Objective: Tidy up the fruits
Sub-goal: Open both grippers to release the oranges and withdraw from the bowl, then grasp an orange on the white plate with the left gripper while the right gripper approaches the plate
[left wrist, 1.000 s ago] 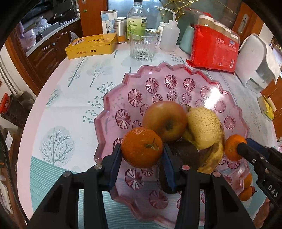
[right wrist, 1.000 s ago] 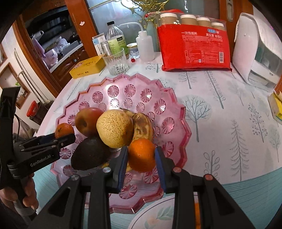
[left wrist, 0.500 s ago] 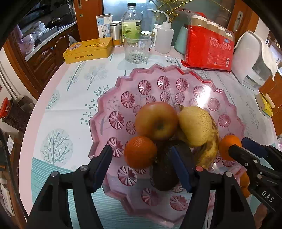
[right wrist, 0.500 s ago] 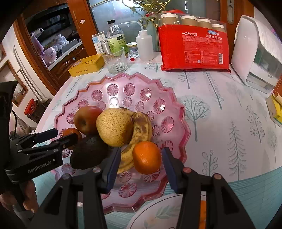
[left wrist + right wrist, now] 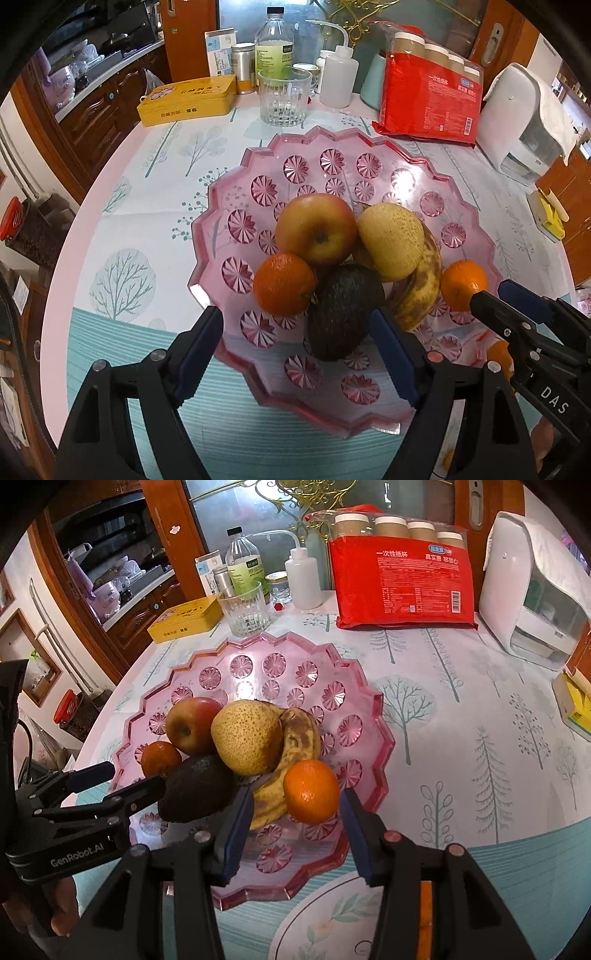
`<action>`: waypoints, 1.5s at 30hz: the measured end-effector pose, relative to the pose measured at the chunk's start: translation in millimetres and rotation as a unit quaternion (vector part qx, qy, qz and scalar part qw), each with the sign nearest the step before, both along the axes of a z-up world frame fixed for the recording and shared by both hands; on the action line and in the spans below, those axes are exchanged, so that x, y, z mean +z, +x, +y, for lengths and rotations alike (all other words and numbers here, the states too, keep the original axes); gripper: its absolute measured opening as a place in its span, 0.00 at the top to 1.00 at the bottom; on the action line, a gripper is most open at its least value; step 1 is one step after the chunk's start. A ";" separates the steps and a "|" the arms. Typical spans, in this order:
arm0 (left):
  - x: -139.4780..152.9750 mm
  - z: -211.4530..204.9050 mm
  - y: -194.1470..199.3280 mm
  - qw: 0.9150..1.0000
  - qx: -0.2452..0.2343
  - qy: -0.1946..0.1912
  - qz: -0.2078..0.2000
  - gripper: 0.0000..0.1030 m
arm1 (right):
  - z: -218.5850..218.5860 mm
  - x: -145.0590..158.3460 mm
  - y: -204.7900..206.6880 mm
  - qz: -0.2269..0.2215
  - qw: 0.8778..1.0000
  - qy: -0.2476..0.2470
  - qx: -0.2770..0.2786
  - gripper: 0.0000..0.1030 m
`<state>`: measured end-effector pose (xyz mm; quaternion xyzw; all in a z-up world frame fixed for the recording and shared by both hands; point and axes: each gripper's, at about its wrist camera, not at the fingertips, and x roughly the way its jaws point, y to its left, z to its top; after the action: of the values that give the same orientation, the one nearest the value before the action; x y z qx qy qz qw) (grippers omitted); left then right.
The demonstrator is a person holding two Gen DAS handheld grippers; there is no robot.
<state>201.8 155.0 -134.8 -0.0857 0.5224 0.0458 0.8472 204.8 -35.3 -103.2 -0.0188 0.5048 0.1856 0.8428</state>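
Note:
A pink glass fruit plate [image 5: 229, 177] holds an apple [image 5: 316, 229], a pear [image 5: 391, 240], a spotted banana [image 5: 421, 291], a dark avocado [image 5: 343, 314] and two oranges. My left gripper [image 5: 295, 321] hangs over the plate's near rim, its jaws opening. The left orange [image 5: 283, 283] and the avocado lie just ahead of it, untouched by the pads. In the right wrist view my right gripper [image 5: 297, 797] stands open around the other orange [image 5: 311, 792], with a gap on both sides. That orange rests on the plate [image 5: 369, 716] against the banana [image 5: 295, 738].
Behind the plate stand a glass tumbler [image 5: 282, 98], a yellow tin [image 5: 188, 99], bottles, a red pack of paper cups [image 5: 430, 99] and a white appliance [image 5: 524, 122]. A white leaf-patterned plate [image 5: 332, 915] lies under the right gripper. The round table's edge curves along the left.
Both grippers were shut on an orange and have let go. The left jaws kept widening and drew back from the fruit. The right jaws opened and stayed around their orange.

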 end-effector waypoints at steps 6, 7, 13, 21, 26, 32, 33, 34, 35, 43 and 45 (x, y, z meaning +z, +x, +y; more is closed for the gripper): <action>5.7 -3.7 -12.7 1.000 -0.002 0.003 -0.001 0.21 | -2.4 3.7 -9.1 -0.001 1.000 0.002 -0.003 0.52; 6.4 -3.7 -14.5 1.000 -0.002 0.004 -0.001 0.21 | -2.4 4.6 -10.6 -0.001 1.000 0.001 -0.003 0.52; 11.1 -4.8 -27.2 1.000 0.001 0.002 -0.003 0.19 | -2.4 11.9 -21.9 -0.007 1.000 0.001 0.000 0.52; 19.7 -10.4 -48.8 1.000 -0.004 -0.001 -0.011 0.19 | -7.8 18.5 -42.0 -0.009 1.000 0.003 -0.006 0.52; 24.7 -18.0 -67.0 1.000 -0.014 -0.005 -0.015 0.19 | -16.7 21.9 -62.5 -0.008 1.000 0.010 -0.018 0.52; 34.6 -32.0 -93.5 0.999 -0.035 -0.015 -0.025 0.19 | -28.5 30.9 -94.6 -0.027 0.999 0.001 -0.029 0.52; 36.7 -35.3 -97.9 0.999 -0.040 -0.015 -0.026 0.19 | -31.2 32.7 -101.3 -0.032 0.999 -0.003 -0.032 0.52; 38.7 -39.2 -102.5 0.998 -0.046 -0.016 -0.028 0.19 | -33.4 34.0 -106.2 -0.034 0.999 -0.005 -0.034 0.52; 40.8 -43.0 -106.7 0.998 -0.052 -0.017 -0.030 0.19 | -36.9 35.3 -112.1 -0.035 0.999 -0.007 -0.036 0.52; 53.4 -79.4 -131.5 0.994 -0.099 -0.026 -0.044 0.19 | -77.4 49.5 -149.6 -0.052 0.996 0.000 -0.075 0.52; 53.6 -86.9 -134.3 0.993 -0.108 -0.027 -0.045 0.19 | -86.1 51.6 -155.6 -0.061 0.995 -0.005 -0.082 0.52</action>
<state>67.5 68.1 -81.2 -0.0533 0.4913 -0.0639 0.8670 49.2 -121.3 -51.6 0.0072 0.4530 0.1114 0.8845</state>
